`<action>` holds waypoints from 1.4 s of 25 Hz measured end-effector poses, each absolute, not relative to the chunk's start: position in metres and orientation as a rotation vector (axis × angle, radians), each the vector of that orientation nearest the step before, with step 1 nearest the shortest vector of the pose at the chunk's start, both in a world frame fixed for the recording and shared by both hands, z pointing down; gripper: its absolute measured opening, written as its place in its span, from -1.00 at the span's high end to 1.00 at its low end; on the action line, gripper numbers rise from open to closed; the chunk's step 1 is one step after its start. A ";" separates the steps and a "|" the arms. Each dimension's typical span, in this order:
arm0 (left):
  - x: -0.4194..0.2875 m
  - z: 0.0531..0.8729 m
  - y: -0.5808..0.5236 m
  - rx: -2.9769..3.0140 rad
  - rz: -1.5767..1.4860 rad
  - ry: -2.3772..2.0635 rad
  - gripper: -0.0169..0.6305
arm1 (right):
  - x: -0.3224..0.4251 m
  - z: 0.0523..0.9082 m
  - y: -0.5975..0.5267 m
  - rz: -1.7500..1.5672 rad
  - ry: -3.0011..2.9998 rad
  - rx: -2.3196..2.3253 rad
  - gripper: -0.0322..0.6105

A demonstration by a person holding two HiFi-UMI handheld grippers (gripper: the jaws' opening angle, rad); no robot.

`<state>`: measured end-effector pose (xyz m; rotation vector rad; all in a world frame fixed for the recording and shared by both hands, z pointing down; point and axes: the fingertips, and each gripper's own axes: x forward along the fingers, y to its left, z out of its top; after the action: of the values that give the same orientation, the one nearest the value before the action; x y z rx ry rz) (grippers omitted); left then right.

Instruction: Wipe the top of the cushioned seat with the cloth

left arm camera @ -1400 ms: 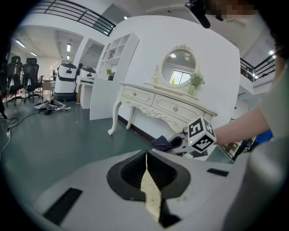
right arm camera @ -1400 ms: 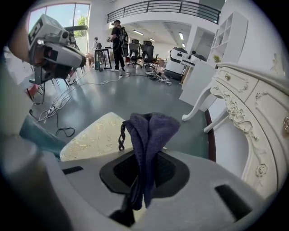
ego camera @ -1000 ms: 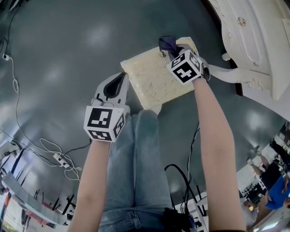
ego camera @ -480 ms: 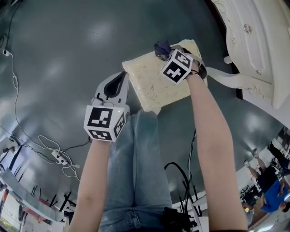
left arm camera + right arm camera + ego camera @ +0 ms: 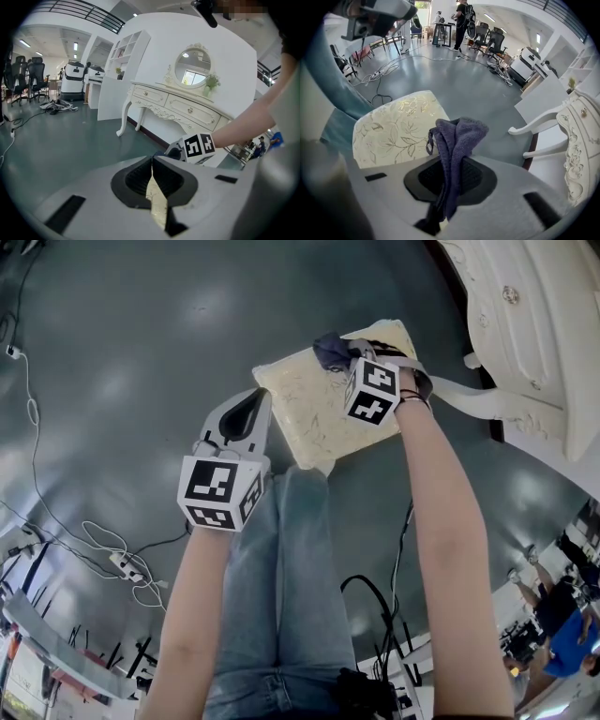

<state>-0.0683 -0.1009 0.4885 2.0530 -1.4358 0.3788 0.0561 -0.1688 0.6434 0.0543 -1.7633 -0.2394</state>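
The cream seat [image 5: 309,413] with a leaf pattern stands on the grey floor in front of my knees. A dark purple cloth [image 5: 331,350] lies bunched on the seat's far edge, and my right gripper [image 5: 349,360] is shut on it. In the right gripper view the cloth [image 5: 457,133] hangs out of the closed jaws above the seat [image 5: 393,126]. My left gripper [image 5: 255,399] rests at the seat's left edge. Its jaws meet at the tip, with a strip of the seat's cream fabric [image 5: 157,201] between them.
A white carved dressing table [image 5: 530,324] stands to the right, one leg [image 5: 469,395] close to the seat. My jeans-clad legs [image 5: 281,596] sit just below the seat. Cables and a power strip [image 5: 117,563] lie on the floor at left. People stand at the far right [image 5: 562,624].
My right gripper has drawn the cloth a little left and nearer along the seat's far edge, and its marker cube has turned. The left gripper has stayed put.
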 end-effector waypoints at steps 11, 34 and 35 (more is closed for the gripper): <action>-0.061 0.486 -0.099 2.067 0.375 -1.434 0.93 | 0.071 0.641 -0.142 -0.198 -1.801 0.019 0.80; -0.030 0.483 -0.077 2.119 0.401 -1.363 0.93 | 0.108 0.641 -0.083 -0.120 -1.848 0.038 0.80; -0.030 0.483 -0.076 2.120 0.402 -1.362 0.93 | 0.109 0.641 -0.082 -0.116 -1.849 0.039 0.80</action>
<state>-0.0297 -0.0762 0.4832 2.1201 -1.3619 0.4016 0.1091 -0.0815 0.6407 0.0394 -1.8491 -0.1159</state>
